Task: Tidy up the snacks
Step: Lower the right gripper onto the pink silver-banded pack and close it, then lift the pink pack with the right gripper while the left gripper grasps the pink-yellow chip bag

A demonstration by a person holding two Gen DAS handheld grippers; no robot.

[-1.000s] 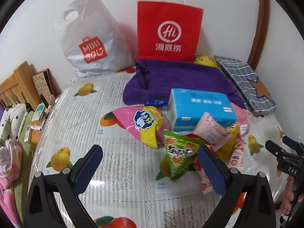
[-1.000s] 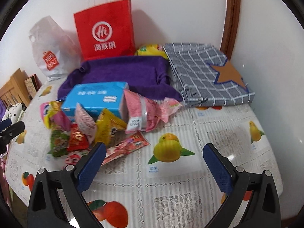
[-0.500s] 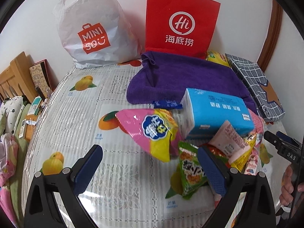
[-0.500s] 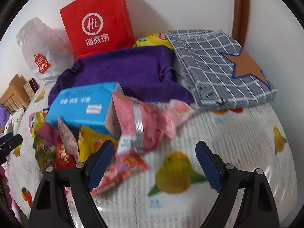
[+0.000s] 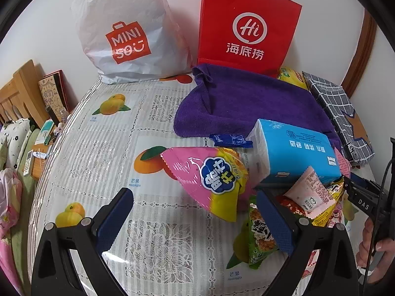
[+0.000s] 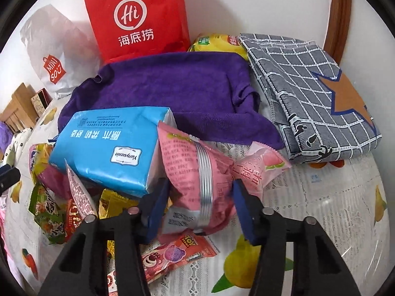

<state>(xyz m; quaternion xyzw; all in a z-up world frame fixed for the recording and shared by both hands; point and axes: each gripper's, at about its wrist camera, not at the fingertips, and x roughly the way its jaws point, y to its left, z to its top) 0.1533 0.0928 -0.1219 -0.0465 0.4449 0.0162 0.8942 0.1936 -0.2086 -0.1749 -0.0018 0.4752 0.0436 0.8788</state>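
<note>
A heap of snack packets lies on the fruit-print tablecloth (image 5: 158,241). My left gripper (image 5: 195,219) is open and empty, hovering just before a pink-and-yellow snack bag (image 5: 212,175); a green packet (image 5: 259,236) lies by its right finger. My right gripper (image 6: 200,212) has its blue pads on both sides of a big pink snack bag (image 6: 197,185), touching or nearly so, the bag still resting on the heap. A blue tissue pack (image 6: 108,148) sits left of it and also shows in the left wrist view (image 5: 293,150).
A purple towel (image 5: 246,103), a red paper bag (image 5: 246,24) and a white Miniso bag (image 5: 128,34) stand at the back. A grey checked cloth (image 6: 313,88) lies at the right. A Toy Story packet (image 6: 172,251) lies under the right gripper. Wooden furniture (image 5: 19,93) is left.
Both grippers moved forward toward the heap. The right gripper's jaws narrowed from wide open and now flank the pink bag. The left stayed open.
</note>
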